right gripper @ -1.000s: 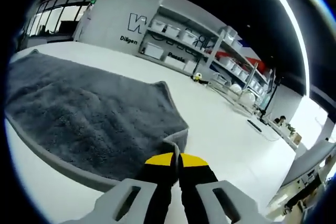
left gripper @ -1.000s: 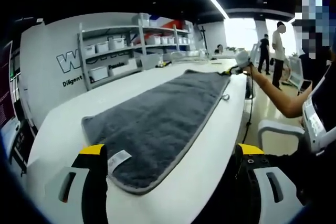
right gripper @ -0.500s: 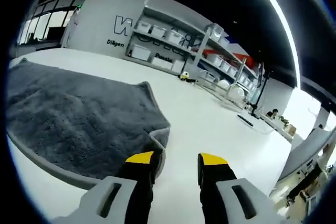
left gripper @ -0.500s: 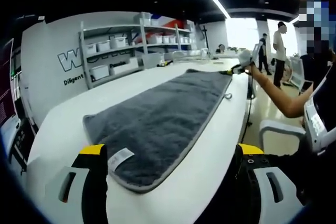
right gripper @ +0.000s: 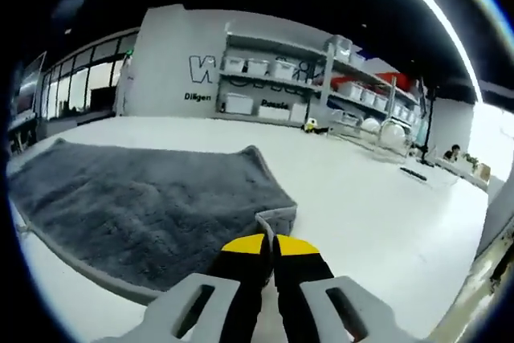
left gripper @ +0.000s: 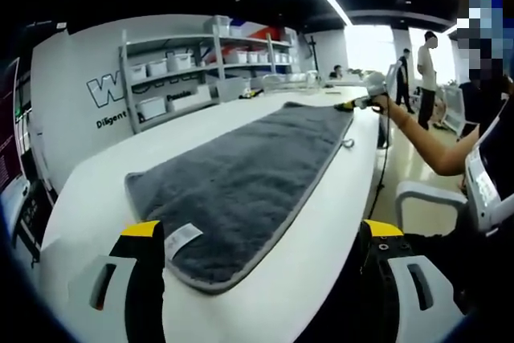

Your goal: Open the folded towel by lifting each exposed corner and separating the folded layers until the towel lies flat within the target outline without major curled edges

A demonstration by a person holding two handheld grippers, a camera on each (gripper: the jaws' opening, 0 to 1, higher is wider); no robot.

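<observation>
My right tongs point(right gripper: 269, 240) are closed, jaws together, pinching the raised hem at the near corner of the towel point(right gripper: 144, 206); a small lip of fabric stands up just ahead of the yellow tips. My left tongs point(left gripper: 261, 234) stand wide apart and hold nothing. Their left jaw sits just beside the towel's white label point(left gripper: 181, 239), at the opposite end of the cloth.

The towel point(left gripper: 241, 178) is grey with a lighter border and lies lengthwise along the white surface point(left gripper: 96, 174). In the left gripper view it looks spread out in one long strip, largely flat. The far end, where the right tongs point(left gripper: 353, 104) grip, looks slightly lifted. I cannot make out a target outline on the surface.

I judge the step in hand to be the last smoothing of the corner under the right tongs, with the unfolding mostly done. The next move calls for drawing that corner outward and laying it down so the hem does not curl, then releasing. The left tongs may need to pin or tug the label end for tension.

Shelves with bins point(right gripper: 265, 78) stand against the back wall.
</observation>
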